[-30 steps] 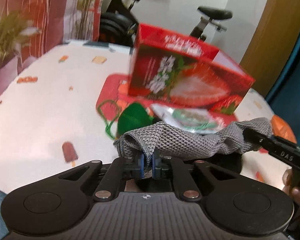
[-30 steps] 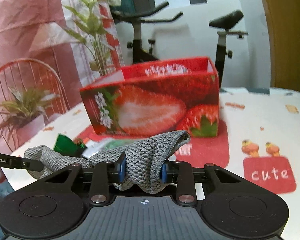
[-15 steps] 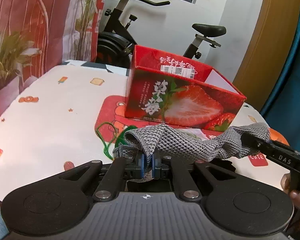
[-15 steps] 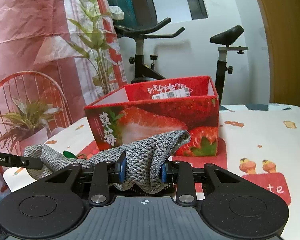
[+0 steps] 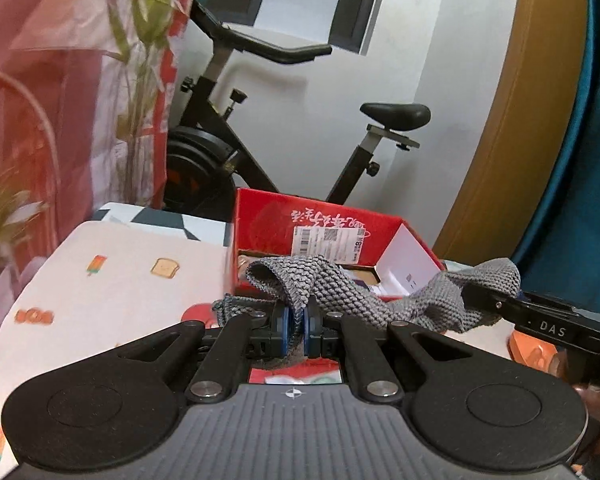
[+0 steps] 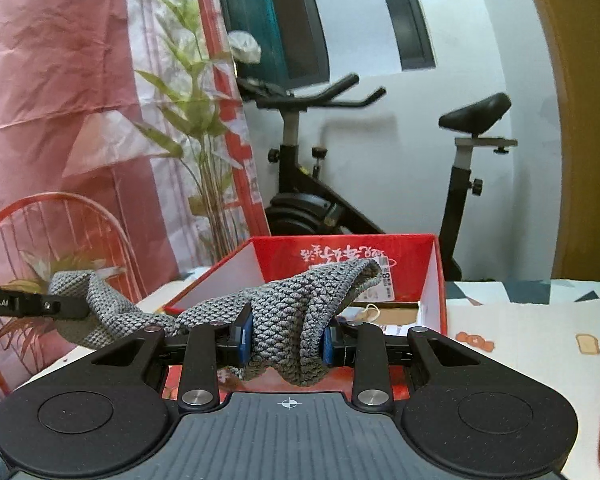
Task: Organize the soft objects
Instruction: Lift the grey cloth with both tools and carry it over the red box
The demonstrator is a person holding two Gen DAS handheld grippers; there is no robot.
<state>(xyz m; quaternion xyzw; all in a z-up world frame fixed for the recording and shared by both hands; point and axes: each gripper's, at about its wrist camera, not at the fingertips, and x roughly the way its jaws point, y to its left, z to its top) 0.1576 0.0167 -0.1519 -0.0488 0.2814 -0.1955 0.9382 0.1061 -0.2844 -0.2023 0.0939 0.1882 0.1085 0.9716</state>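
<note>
A grey knitted cloth [image 5: 340,292] hangs between my two grippers, held up just in front of the open red strawberry box [image 5: 268,216]. My left gripper [image 5: 295,326] is shut on one end of the cloth. My right gripper [image 6: 287,338] is shut on a thick bunch of the cloth [image 6: 292,312] at the other end. The right gripper also shows at the right of the left wrist view [image 5: 500,304], and the left gripper at the left of the right wrist view [image 6: 60,306]. The box [image 6: 434,280] holds a few small items, partly hidden by the cloth.
The table has a white cloth [image 5: 112,280] printed with toast and ice lollies. An exercise bike [image 5: 228,152] stands behind the table, a plant [image 6: 192,120] and pink curtain to the left. An orange object [image 5: 532,352] lies at the table's right.
Both grippers have risen with the cloth, so I now look down over the box rim into its inside. The green item and packet on the table have dropped out of view.
</note>
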